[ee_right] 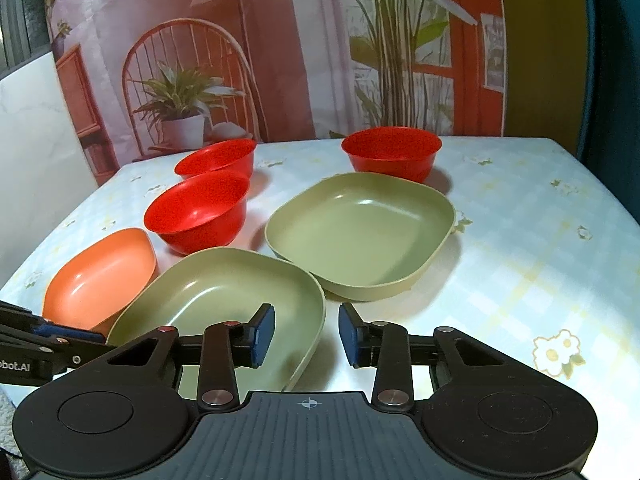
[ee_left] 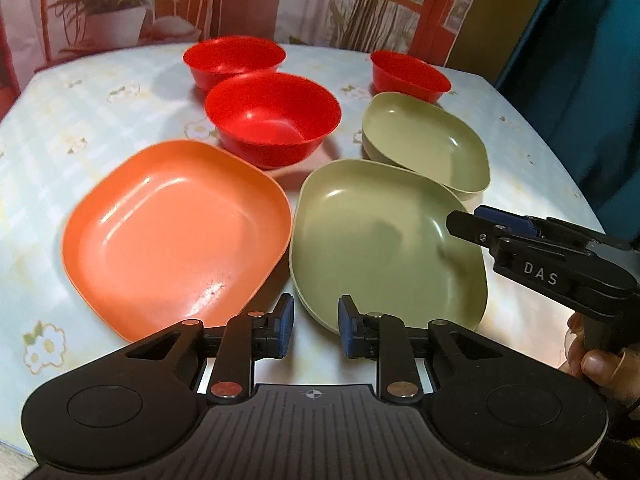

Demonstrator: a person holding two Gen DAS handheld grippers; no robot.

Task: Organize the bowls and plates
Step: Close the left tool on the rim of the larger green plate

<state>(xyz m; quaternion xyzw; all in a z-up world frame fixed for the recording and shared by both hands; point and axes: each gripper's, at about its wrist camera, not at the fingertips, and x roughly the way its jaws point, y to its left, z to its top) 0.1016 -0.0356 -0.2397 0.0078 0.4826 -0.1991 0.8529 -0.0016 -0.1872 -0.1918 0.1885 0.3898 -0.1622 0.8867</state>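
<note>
Left gripper (ee_left: 316, 326): released, low centre, between the orange plate (ee_left: 176, 236) and near green plate (ee_left: 384, 244).
Right gripper (ee_right: 307, 336): released, straddling that near green plate's (ee_right: 224, 308) rim.
Far green plate (ee_right: 360, 232): centre.
Red bowls (ee_right: 200, 212): upper left.

A narrow strip of tabletop (ee_left: 298, 196) is separating the orange plate (ee_left: 176, 236) from the near green plate (ee_left: 384, 240). The far green plate (ee_right: 360, 232) is sitting just behind the near one, with three red bowls crowding the back. Bare cloth is lying open along the right side (ee_right: 540, 272), giving fingers room to pass.
</note>
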